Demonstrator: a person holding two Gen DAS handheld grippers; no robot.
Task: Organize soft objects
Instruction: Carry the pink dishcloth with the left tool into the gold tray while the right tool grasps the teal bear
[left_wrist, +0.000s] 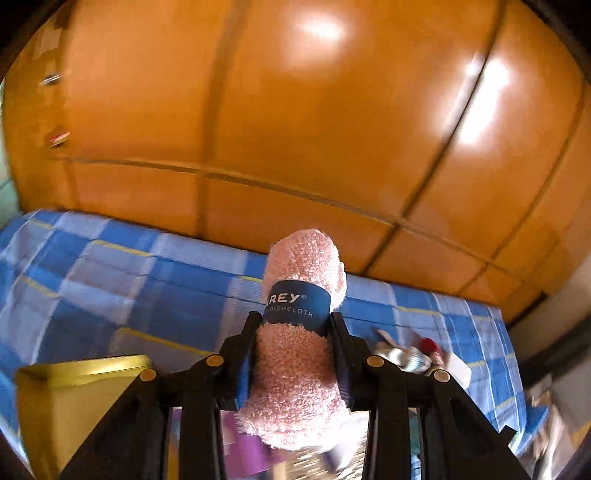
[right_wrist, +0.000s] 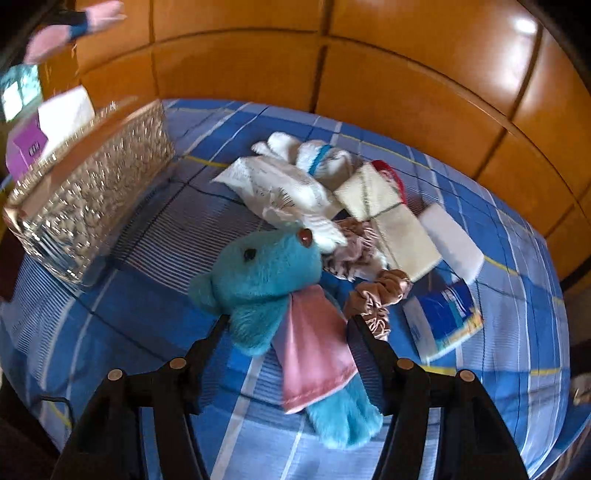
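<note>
From the left wrist camera, the left gripper (left_wrist: 295, 325) squeezes a fluffy pink dishcloth (left_wrist: 295, 373) rolled up with a dark blue paper band (left_wrist: 297, 304) around it. The two black fingers press on the roll from both sides, just below the band. The roll is up in the air over a bed with a blue checked sheet (left_wrist: 110, 280). Behind the bed is a shiny orange wooden wall (left_wrist: 295, 110). A yellow box (left_wrist: 70, 391) sits low on the left side. A small blurry pile of soft things (left_wrist: 410, 352) lies on the sheet to the right.

From the right wrist camera, the right gripper (right_wrist: 286, 321) has a blue teddy bear (right_wrist: 266, 277) lying between its fingers. The bear wears a pink cloth (right_wrist: 314, 350). The jaws are part way in, and I cannot tell if they touch the bear yet. The bear lies on the sheet. Just behind it is a heap with a white stuffed toy (right_wrist: 317, 158), brown shiny scrunchies (right_wrist: 380, 295), a folded cream cloth (right_wrist: 391, 214) and a white pad (right_wrist: 454, 240). A blue and white packet (right_wrist: 441, 319) lies to the right. A sparkly clear basket (right_wrist: 92, 199) stands on the left. The pink roll shows blurry in the top left corner.
</note>
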